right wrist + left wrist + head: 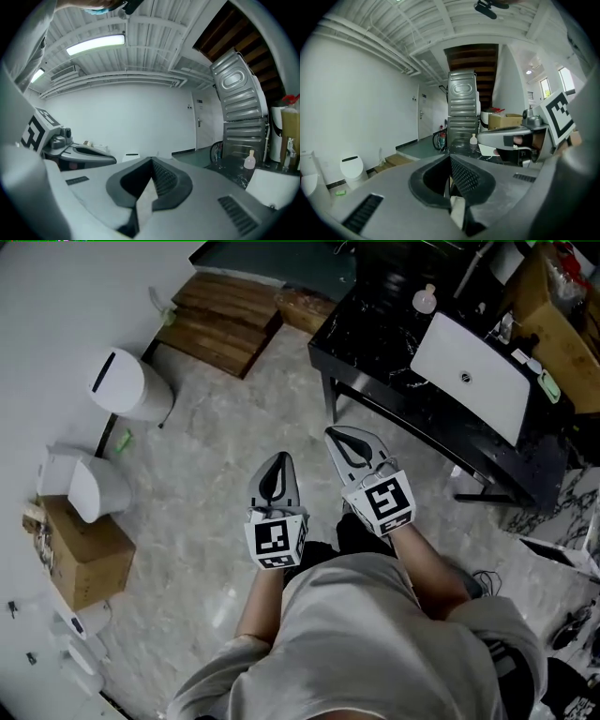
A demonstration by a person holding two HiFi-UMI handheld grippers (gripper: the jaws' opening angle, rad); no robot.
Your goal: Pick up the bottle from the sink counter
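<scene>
The bottle (pixel 425 299), small and pale with a cap, stands on the black marble counter (pixel 375 343) at the top right, beside a white sink basin (pixel 472 376). It shows far ahead as the bottle (pixel 473 140) in the left gripper view and the bottle (pixel 249 160) in the right gripper view. My left gripper (pixel 277 468) and right gripper (pixel 349 439) hang side by side over the floor, short of the counter. Both point toward the counter with jaws together and nothing between them. The left gripper (pixel 450 157) and right gripper (pixel 151 161) each show shut tips.
Two white toilets (pixel 122 385) (pixel 80 486) and a cardboard box (pixel 82 554) stand along the left wall. Wooden steps (pixel 220 320) lie at the top. A tall metal cabinet (pixel 462 110) rises behind the counter. More boxes (pixel 553 324) sit at the far right.
</scene>
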